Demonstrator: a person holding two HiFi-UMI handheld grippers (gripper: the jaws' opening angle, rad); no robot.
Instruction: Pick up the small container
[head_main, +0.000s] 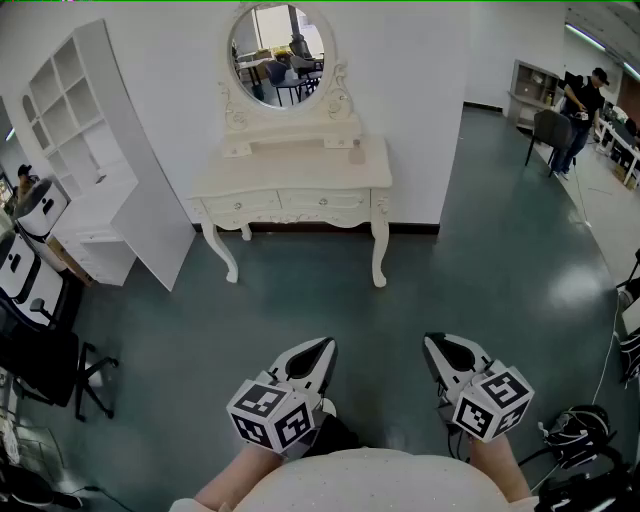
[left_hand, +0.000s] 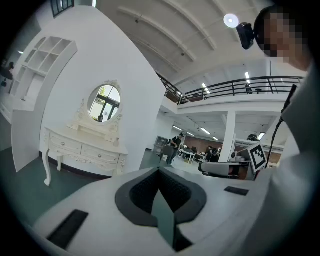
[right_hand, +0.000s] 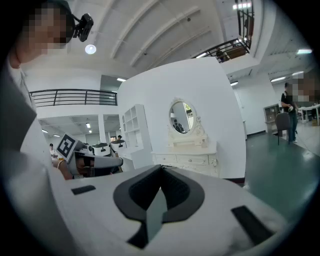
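Note:
A small pale container (head_main: 357, 153) stands on the right part of the white dressing table (head_main: 300, 178), under the oval mirror (head_main: 281, 52). Both grippers are held low and close to my body, far from the table across the green floor. My left gripper (head_main: 325, 346) points at the table with its jaws together and nothing between them; its own view shows the tips (left_hand: 160, 170) meeting. Likewise my right gripper (head_main: 432, 344) is shut and empty, tips (right_hand: 161, 168) closed. The dressing table (right_hand: 186, 150) appears far ahead in the right gripper view.
A white shelf unit (head_main: 95, 150) leans against the wall left of the table. Black chairs and equipment (head_main: 40, 330) crowd the left edge. Cables and gear (head_main: 580, 440) lie at the lower right. A person (head_main: 583, 110) stands by desks at the far right.

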